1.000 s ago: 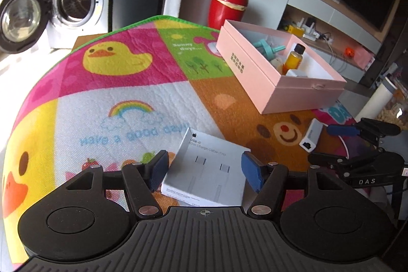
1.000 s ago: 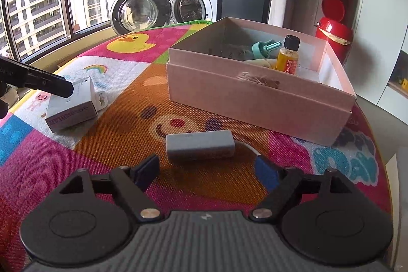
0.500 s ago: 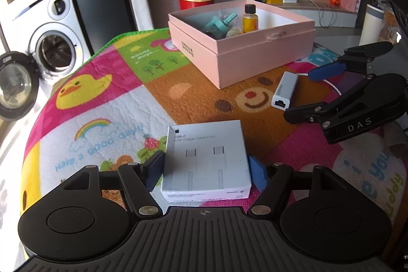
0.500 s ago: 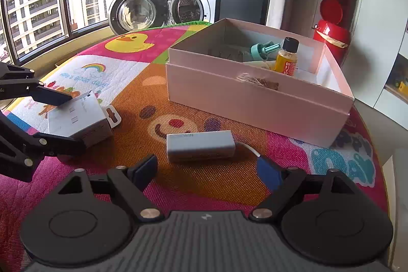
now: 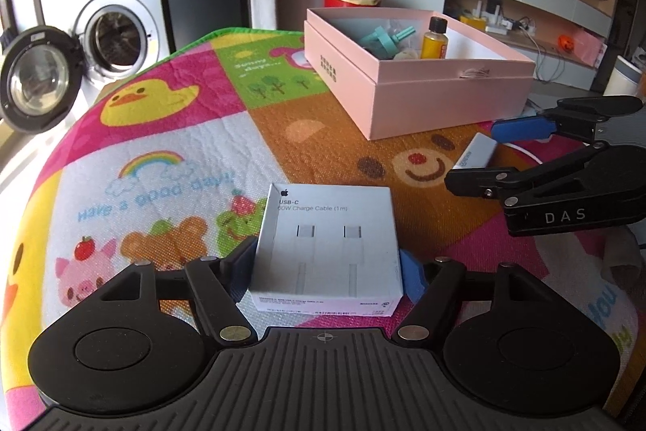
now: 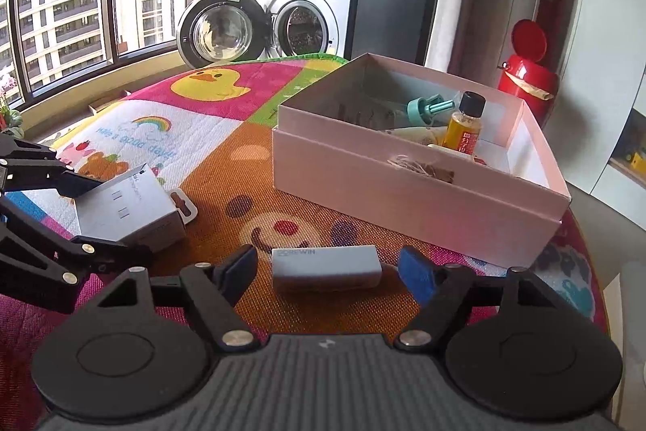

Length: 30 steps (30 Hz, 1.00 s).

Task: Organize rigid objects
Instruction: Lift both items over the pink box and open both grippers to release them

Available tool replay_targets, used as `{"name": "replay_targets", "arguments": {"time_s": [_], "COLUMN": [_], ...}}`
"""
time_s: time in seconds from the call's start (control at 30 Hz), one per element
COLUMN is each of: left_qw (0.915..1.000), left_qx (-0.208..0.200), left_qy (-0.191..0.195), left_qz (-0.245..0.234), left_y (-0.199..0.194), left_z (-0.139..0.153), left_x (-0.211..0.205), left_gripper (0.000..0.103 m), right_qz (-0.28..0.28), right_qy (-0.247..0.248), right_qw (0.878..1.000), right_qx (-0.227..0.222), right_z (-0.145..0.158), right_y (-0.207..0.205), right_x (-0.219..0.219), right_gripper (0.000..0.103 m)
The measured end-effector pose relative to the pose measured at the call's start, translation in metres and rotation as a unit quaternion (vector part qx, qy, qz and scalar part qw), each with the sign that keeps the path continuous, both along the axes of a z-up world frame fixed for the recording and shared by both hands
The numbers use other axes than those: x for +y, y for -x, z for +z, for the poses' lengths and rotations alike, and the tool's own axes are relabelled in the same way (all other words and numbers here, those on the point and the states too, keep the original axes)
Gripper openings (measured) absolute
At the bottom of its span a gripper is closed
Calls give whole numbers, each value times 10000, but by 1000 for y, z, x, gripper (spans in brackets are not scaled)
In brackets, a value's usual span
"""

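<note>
Pink box [image 6: 420, 204], far right on the table's play mat [image 5: 169, 132], partly filled. Left gripper [image 5: 327, 269]: jaws closed against white cable box [image 5: 327, 249], apparently gripped; next, carry to pink box. Right gripper [image 6: 327, 269]: jaws open, straddling grey adapter [image 6: 326, 266], ungrasped.

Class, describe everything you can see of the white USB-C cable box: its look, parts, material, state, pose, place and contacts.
The white USB-C cable box is a flat, square carton, seemingly cardboard, printed with a logo, "USB-C 60W Charge Cable (1m)" and two connector drawings, with fine print on its near edge. A hang tab sticks out of its far end in the right wrist view. It looks closed and undamaged. It sits between the left gripper fingers, whose blue pads press its two sides, over the colourful play mat, near end tilted up. Whether its far end touches the mat is unclear.
</note>
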<state>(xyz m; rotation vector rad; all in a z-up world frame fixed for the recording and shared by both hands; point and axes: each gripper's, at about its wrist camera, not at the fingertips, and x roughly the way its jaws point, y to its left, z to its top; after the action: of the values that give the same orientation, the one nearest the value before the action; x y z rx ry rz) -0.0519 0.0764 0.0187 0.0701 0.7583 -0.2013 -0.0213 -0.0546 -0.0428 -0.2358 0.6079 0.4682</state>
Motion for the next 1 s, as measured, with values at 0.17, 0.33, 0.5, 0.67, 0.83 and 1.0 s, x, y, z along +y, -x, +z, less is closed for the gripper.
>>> {"name": "replay_targets", "arguments": {"time_s": [0.17,0.33,0.5,0.67,0.83,1.0], "left_qw": [9998,9996,9997,9982,9873,9703], "left_qx": [-183,-269,-247,-482,-1454,-2330], "left_qy": [74,65,75,307,385,440], "left_qz": [-51,-13,25,-170,-516,-488], "left_y": [5,7,10,28,30,-18], "left_z": [-1,-2,1,19,88,161], "left_x": [4,3,1,-4,-17,-30], "left_gripper": [75,75,74,74,74,74], "right_qz": [59,43,60,111,-13,-223], "right_qy": [47,62,-6,-221,-496,-992], "right_qw": [10000,10000,9999,9996,9941,9835], "right_qx": [35,14,84,-164,-967,-1494], "right_z": [-3,-4,2,31,114,207], "right_y": [2,3,8,31,36,0], "right_x": [2,1,-4,-22,-47,-66], "right_gripper": [73,69,63,62,62,62]}}
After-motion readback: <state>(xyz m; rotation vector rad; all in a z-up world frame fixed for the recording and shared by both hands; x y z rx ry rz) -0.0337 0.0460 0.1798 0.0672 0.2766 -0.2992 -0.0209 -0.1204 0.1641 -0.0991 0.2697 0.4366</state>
